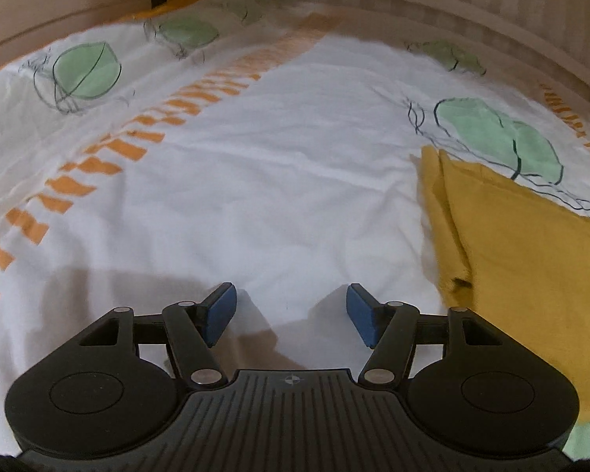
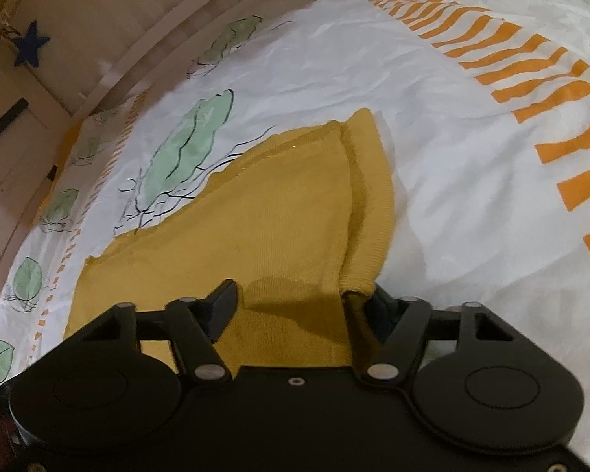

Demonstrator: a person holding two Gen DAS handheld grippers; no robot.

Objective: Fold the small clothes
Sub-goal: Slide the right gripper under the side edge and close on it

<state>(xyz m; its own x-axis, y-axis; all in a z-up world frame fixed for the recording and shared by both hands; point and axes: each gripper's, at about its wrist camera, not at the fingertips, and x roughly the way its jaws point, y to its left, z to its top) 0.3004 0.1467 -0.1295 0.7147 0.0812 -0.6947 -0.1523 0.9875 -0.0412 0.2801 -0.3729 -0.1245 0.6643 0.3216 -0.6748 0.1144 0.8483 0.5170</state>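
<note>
Yellow knit cloth (image 2: 279, 212) is the small piece of clothing to fold, and it lies on the bed, on top of a white bed cover (image 1: 279, 181) with green leaves and orange stripes. Going from left to right, the left tongs (image 1: 291, 310) come first. They hang over a bare white part of the cover, with their blue pads (image 1: 221, 312) wide apart and nothing between them. I think they wait there so they stay out of the way but can reach in fast. To their right, in the left view, the yellow cloth fills the right side, with one layer already lying over another. Next come the right tongs (image 2: 295, 310), which sit right at the near edge of the cloth. Their fingers are far apart too. A thick folded edge of the cloth is draped over the right finger (image 2: 377, 314), so it touches the cloth, but the tongs are not squeezing it. The left finger sits over the flat part of the cloth. It looks like the fold is partly made, and the cloth lies flat so that the next fold can be neat. The draped edge could slip or drag if the tongs pull away too fast.
</note>
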